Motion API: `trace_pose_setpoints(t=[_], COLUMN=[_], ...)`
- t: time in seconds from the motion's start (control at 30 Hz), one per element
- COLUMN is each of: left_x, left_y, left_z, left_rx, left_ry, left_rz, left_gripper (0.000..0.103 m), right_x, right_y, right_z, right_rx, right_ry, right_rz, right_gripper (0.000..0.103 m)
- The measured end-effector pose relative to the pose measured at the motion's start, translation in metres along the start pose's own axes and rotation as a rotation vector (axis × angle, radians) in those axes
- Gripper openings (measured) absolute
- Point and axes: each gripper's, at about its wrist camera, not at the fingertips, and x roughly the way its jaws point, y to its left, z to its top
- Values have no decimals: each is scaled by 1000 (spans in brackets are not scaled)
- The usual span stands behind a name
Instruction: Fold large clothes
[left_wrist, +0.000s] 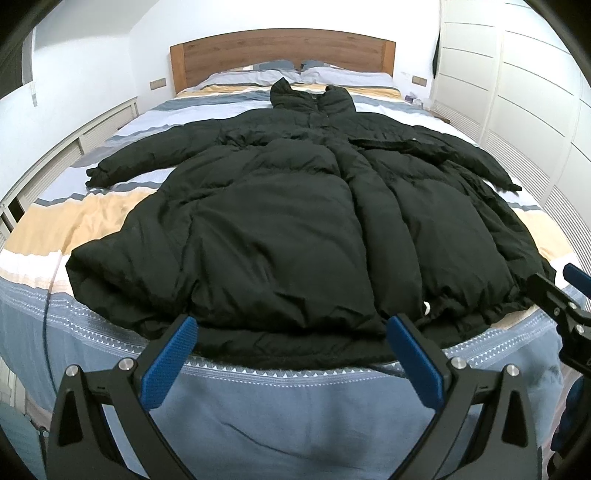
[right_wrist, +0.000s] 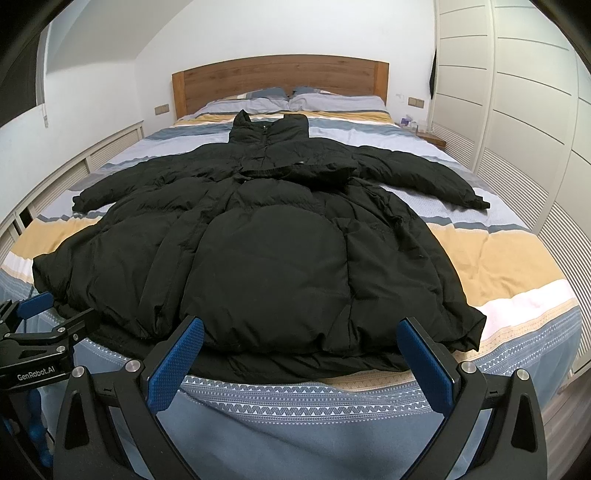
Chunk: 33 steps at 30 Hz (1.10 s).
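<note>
A large black puffer coat (left_wrist: 288, 221) lies flat and front up on the striped bed, sleeves spread out to both sides, hood toward the headboard, hem at the near edge. It also shows in the right wrist view (right_wrist: 273, 254). My left gripper (left_wrist: 291, 328) is open and empty, just short of the hem's left-middle part. My right gripper (right_wrist: 301, 332) is open and empty, just short of the hem's right part. The right gripper also shows at the right edge of the left wrist view (left_wrist: 554, 288). The left gripper also shows at the left edge of the right wrist view (right_wrist: 48, 314).
The bed (left_wrist: 92, 218) has a striped blue, yellow and white cover and a wooden headboard (left_wrist: 284, 51) with pillows (right_wrist: 332, 99). White wardrobe doors (right_wrist: 517, 110) stand along the right. A low white cabinet (left_wrist: 55, 155) runs along the left wall. A small bedside shelf (right_wrist: 432, 136) stands at the back right.
</note>
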Motion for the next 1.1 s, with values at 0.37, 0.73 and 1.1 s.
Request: trace_pose_setpoints(t=[0.37, 0.73, 1.1], left_x=[1, 10, -4], left_y=[-2, -7, 20], left_z=[1, 7, 43], left_rx=[6, 29, -17], left_ry=[5, 37, -6], left_rz=[-35, -68, -63], left_gripper=[103, 103, 103], right_x=[1, 9, 11], right_y=[1, -2, -12], right_z=[-1, 1, 28], right_rx=[-2, 3, 9], right_ry=[2, 17, -16], right_rz=[-2, 9, 17], right_gripper=[102, 102, 102])
